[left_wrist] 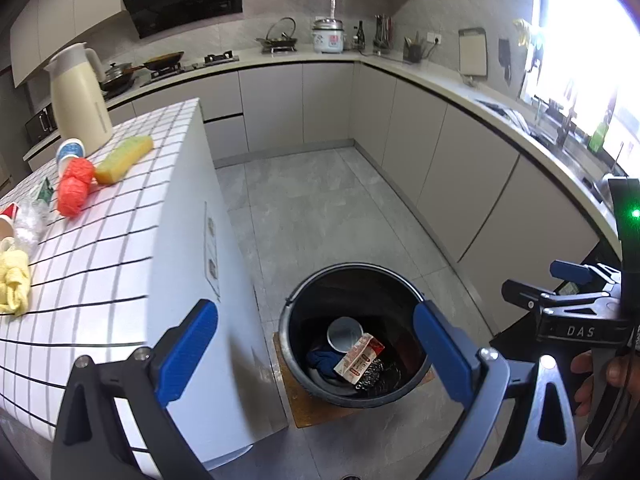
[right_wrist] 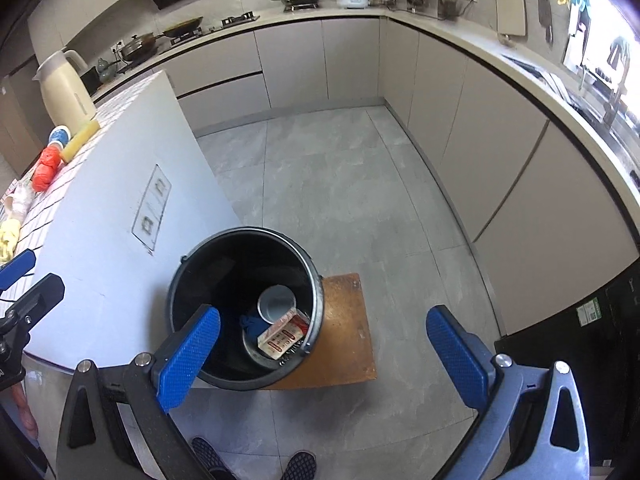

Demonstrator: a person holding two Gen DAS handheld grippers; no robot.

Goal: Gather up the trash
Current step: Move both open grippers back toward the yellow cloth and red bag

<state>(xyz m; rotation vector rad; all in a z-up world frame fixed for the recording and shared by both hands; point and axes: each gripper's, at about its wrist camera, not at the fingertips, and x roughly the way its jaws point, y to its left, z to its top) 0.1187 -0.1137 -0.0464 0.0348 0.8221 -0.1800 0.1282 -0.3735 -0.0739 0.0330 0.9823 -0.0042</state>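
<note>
Both grippers hang above the black bucket (right_wrist: 244, 308) with jaws spread wide and nothing between them: the left gripper (left_wrist: 316, 356) and the right gripper (right_wrist: 324, 356). Inside the bucket lie a carton (right_wrist: 282, 338), a white cup (right_wrist: 276, 303), a blue cloth (left_wrist: 322, 361) and a steel scrubber (left_wrist: 372, 376). The bucket stands on a wooden board (right_wrist: 348, 344) beside the tiled counter (left_wrist: 100, 248), where a red net ball (left_wrist: 74, 186), a sponge (left_wrist: 124, 158) and a yellow cloth (left_wrist: 14, 280) lie.
</note>
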